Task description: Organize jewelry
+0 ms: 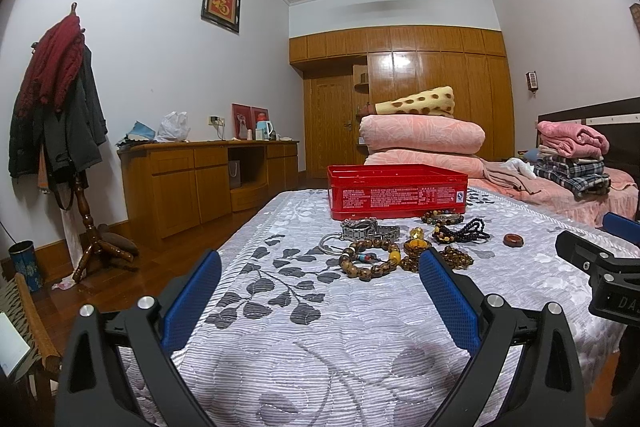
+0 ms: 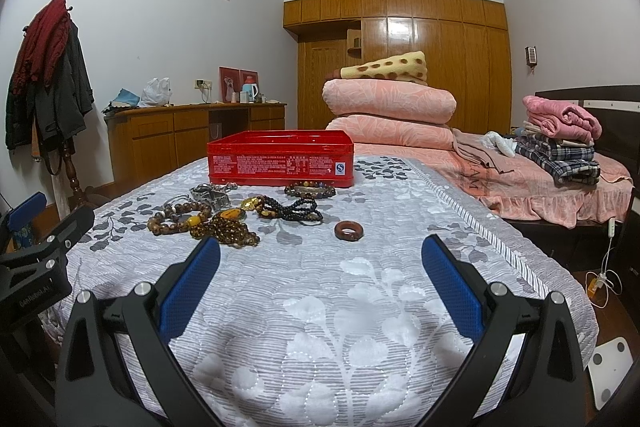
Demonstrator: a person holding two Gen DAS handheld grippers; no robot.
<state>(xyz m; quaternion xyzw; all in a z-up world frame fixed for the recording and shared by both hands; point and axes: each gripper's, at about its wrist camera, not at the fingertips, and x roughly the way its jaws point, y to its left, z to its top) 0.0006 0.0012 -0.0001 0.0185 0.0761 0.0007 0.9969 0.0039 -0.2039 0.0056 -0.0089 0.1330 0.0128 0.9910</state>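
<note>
A loose heap of brown, amber and black beaded bracelets lies on the grey leaf-patterned quilted bedspread, just in front of the open red rectangular metal tin. A silver metal watch sits nearest the tin's front wall, and a single reddish-brown wooden ring lies apart, to the right of the heap. No jewelry can be seen inside the tin, whose interior is hidden from this low angle, so the sorting looks barely begun. The left gripper and right gripper both hover low over the bedspread, short of the tin, blue-padded jaws spread wide and empty.
</note>
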